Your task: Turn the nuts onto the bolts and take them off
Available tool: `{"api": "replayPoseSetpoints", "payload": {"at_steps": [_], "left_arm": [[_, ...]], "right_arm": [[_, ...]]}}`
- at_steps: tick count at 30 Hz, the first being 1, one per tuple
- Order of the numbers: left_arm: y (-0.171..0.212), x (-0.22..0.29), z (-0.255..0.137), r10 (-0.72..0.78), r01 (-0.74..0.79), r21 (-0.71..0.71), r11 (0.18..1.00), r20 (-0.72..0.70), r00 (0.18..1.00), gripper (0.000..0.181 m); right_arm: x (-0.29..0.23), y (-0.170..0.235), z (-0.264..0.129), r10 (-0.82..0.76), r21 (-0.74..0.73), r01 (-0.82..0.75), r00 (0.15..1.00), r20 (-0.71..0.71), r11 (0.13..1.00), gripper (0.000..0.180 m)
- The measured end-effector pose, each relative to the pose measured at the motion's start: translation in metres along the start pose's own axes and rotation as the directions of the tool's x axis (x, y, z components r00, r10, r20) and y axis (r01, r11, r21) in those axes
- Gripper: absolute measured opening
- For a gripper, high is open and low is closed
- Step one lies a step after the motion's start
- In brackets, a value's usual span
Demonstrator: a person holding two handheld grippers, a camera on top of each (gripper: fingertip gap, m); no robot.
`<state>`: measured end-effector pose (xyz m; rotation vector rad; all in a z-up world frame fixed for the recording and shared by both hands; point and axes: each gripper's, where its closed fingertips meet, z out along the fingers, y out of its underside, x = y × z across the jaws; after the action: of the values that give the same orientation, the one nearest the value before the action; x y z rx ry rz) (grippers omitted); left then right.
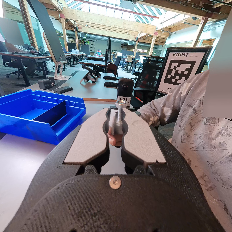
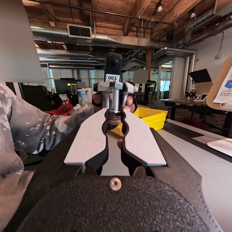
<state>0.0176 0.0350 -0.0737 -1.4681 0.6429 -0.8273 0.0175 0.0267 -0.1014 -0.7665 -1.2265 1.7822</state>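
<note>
A silver bolt (image 1: 118,117) runs lengthwise between my two grippers, which face each other above the table. My left gripper (image 1: 117,110) is shut on the bolt's hex head (image 1: 118,125); in the right wrist view its grey fingers (image 2: 103,88) clamp that head (image 2: 116,85) at the far end. A hex nut (image 1: 120,103) sits at the tip of the thread. My right gripper (image 2: 114,111) is shut on this nut (image 2: 114,113), and the bare thread (image 2: 115,99) shows beyond it. In the left wrist view the right gripper's fingers are mostly hidden.
A blue bin (image 1: 70,128) with a divider stands on the grey table (image 1: 18,163) to the left. A yellow bin (image 2: 154,118) stands behind the right gripper. The person's sleeve (image 1: 169,113) and hand (image 2: 129,103) are close. A framed marker sign (image 1: 180,70) stands at the back right. My left and right fingertips are right by each other.
</note>
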Motion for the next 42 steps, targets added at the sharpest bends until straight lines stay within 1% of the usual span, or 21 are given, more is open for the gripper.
{"api": "replayPoseSetpoints", "payload": {"at_steps": [4, 8, 13, 17, 21, 25, 27, 29, 42], "left_arm": [[0.01, 0.0, 0.005, 0.01, -0.01, -0.04, 0.999, 0.008, 1.0, 0.021], [0.02, 0.007, 0.013, 0.033, -0.035, -0.099, 0.995, -0.022, 0.999, 0.021], [0.024, 0.012, 0.014, 0.042, -0.048, -0.118, 0.992, -0.051, 0.998, 0.014], [0.024, 0.011, 0.014, 0.066, -0.071, -0.123, 0.99, -0.039, 0.997, 0.01], [0.025, -0.002, 0.015, 0.074, -0.068, -0.124, 0.99, 0.045, 0.996, 0.01], [0.029, -0.02, 0.015, 0.097, -0.075, -0.138, 0.988, 0.164, 0.982, 0.01], [0.029, -0.022, 0.015, 0.092, -0.067, -0.138, 0.988, 0.183, 0.979, 0.01], [0.032, -0.024, 0.015, 0.098, -0.067, -0.16, 0.985, 0.196, 0.976, 0.01], [0.037, -0.017, 0.012, 0.086, -0.06, -0.192, 0.98, 0.131, 0.988, 0.01]], "right_arm": [[0.001, 0.001, 0.0, 0.004, -0.003, -0.004, 1.0, -0.001, 1.0, 0.018], [-0.002, 0.003, 0.0, 0.011, -0.01, -0.011, 1.0, 0.024, 1.0, 0.018], [-0.008, 0.006, 0.002, 0.032, -0.026, -0.031, 0.997, 0.064, 0.999, 0.018], [-0.006, 0.008, 0.001, 0.038, -0.035, -0.036, 0.998, 0.058, 0.999, 0.018], [0.008, 0.01, 0.0, 0.022, -0.05, -0.024, 1.0, -0.022, 0.998, 0.018], [0.029, 0.019, -0.003, -0.087, -0.119, 0.068, 0.982, -0.165, 0.991, 0.022], [0.033, 0.024, -0.003, -0.126, -0.156, 0.097, 0.973, -0.193, 0.983, 0.023], [0.034, 0.025, -0.003, -0.133, -0.164, 0.1, 0.97, -0.205, 0.981, 0.023], [0.023, 0.029, -0.001, -0.109, -0.175, 0.088, 0.987, -0.117, 0.981, 0.02]]}}
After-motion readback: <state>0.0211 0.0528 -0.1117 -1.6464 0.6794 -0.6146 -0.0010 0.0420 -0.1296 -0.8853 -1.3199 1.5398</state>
